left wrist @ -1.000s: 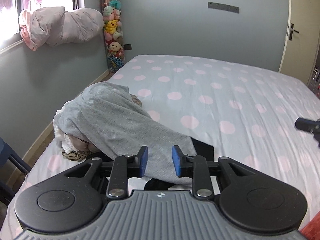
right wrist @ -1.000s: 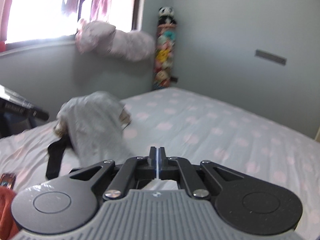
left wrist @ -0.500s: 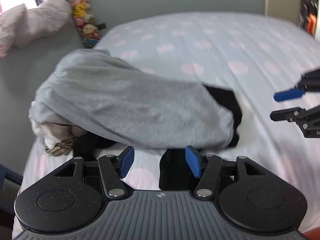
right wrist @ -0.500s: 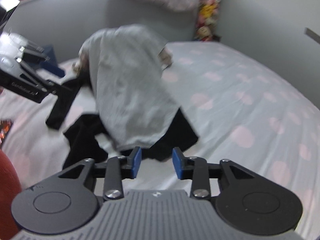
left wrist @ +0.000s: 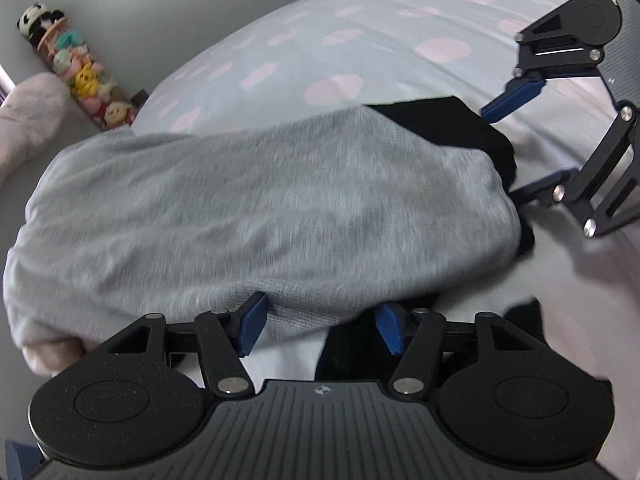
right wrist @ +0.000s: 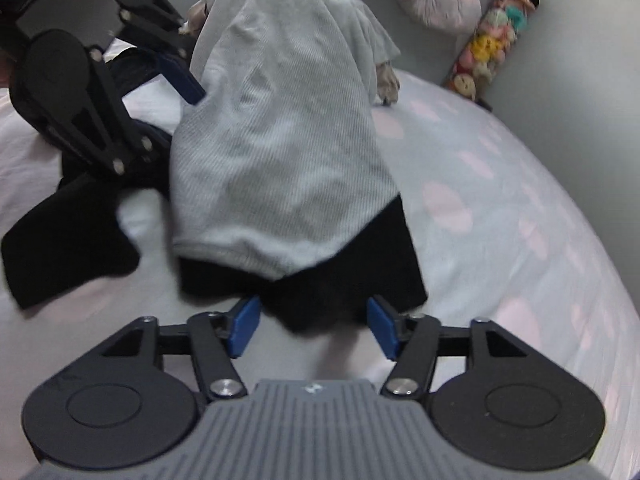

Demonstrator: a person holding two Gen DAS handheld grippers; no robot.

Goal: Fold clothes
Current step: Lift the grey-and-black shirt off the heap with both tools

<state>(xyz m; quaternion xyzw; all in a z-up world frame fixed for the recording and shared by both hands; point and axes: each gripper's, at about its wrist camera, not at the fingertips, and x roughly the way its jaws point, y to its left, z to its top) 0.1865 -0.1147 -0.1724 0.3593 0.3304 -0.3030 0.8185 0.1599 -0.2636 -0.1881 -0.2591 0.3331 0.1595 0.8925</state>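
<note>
Now my left tongs gape wide at the near hem of the grey top, heaped over black clothing on the dotted bed. My right tongs, equally spread, straddle that black edge. No legible writing.

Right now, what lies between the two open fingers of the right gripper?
In the right wrist view, the black garment lies there, its edge between the open right gripper fingers; the grey garment covers it farther on.
</note>
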